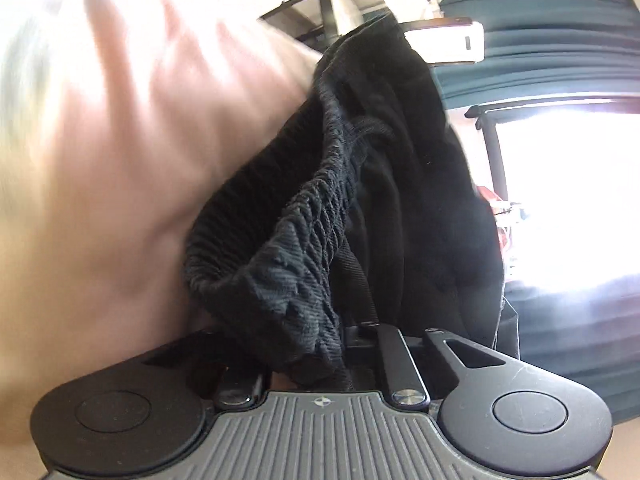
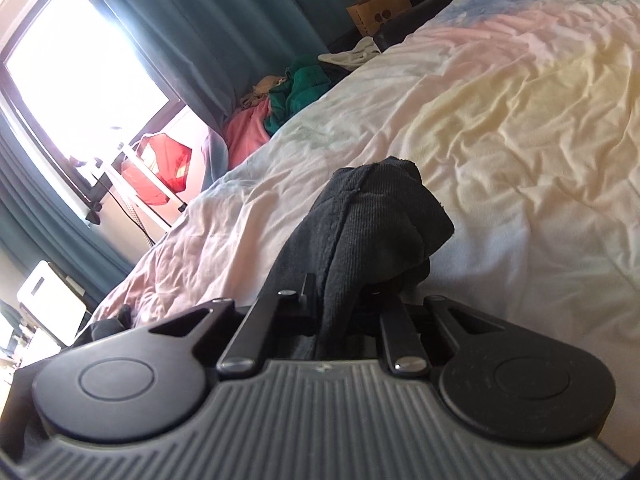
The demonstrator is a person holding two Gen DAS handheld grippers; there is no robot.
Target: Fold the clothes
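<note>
A wide bed [image 2: 500, 128] fills most of my right view, covered by a rumpled pastel sheet in pink, pale yellow and blue. In my left view the same pale pink sheet [image 1: 120, 140] is blurred and tilted. Behind the bed hang teal curtains [image 2: 240, 20] beside a bright window [image 2: 80, 60]. A heap of pink and green clothes [image 2: 280, 100] lies at the far edge of the bed, with a brown paper bag [image 2: 378, 8] beyond it and a red bag [image 2: 160, 168] near the window.

The black garment [image 1: 380, 184] hangs in front of my left fingers [image 1: 340, 344], lifted off the bed, its gathered elastic waistband running diagonally across the view. My left fingers are closed tight on that waistband, the cloth bunched between them.

My right fingers [image 2: 344, 300] are also closed, pinching another part of the black garment [image 2: 372, 220]. A ribbed fold of it stands up between them, above the sheet, and more cloth trails down toward the camera.
</note>
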